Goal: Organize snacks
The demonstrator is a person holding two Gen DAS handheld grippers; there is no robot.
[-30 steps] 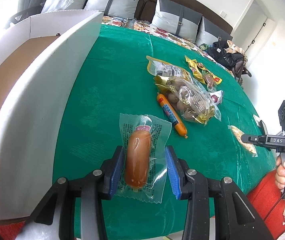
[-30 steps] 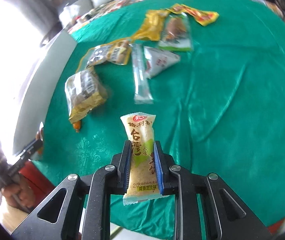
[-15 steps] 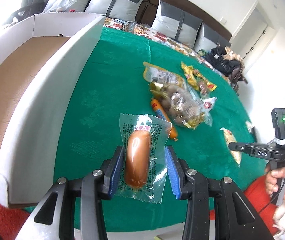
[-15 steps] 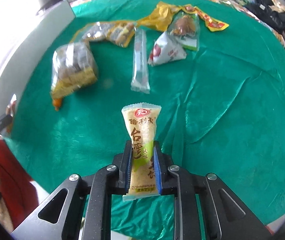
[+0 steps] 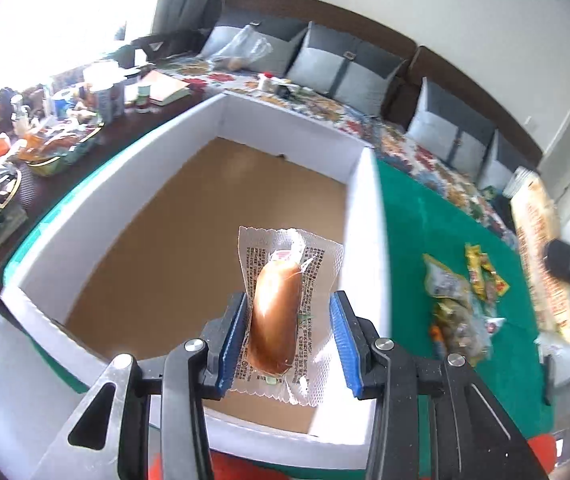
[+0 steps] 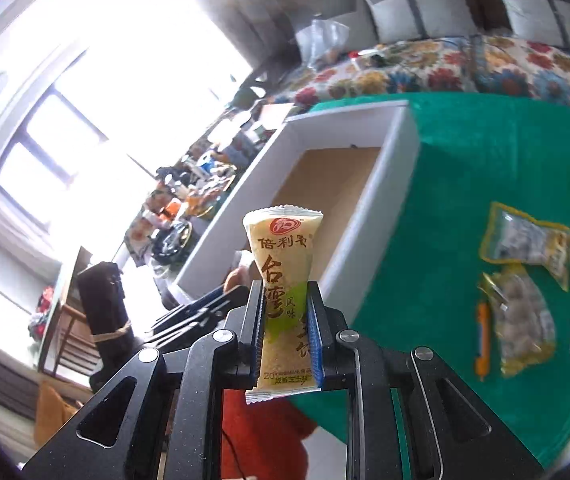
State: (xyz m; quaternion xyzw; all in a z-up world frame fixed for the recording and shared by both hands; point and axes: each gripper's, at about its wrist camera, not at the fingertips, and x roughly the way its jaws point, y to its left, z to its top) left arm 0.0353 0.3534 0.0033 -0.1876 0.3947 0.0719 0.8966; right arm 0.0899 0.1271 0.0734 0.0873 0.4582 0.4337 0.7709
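Now, from the left wrist view, the left gripper (image 5: 291, 340) holds the sausage pack (image 5: 281, 320) up over the white box (image 5: 365, 208). A moment ago it was low by the green cloth (image 5: 425, 240). The blue pads squeeze the clear wrap. The box floor looks bare, so this may be the first snack to go in.

From the right wrist view, the right gripper (image 6: 284, 336) pinches the yellow snack bag (image 6: 285, 280) tight. It has lifted too and now faces the box (image 6: 389, 208). More snacks (image 6: 525, 320) wait on the cloth.
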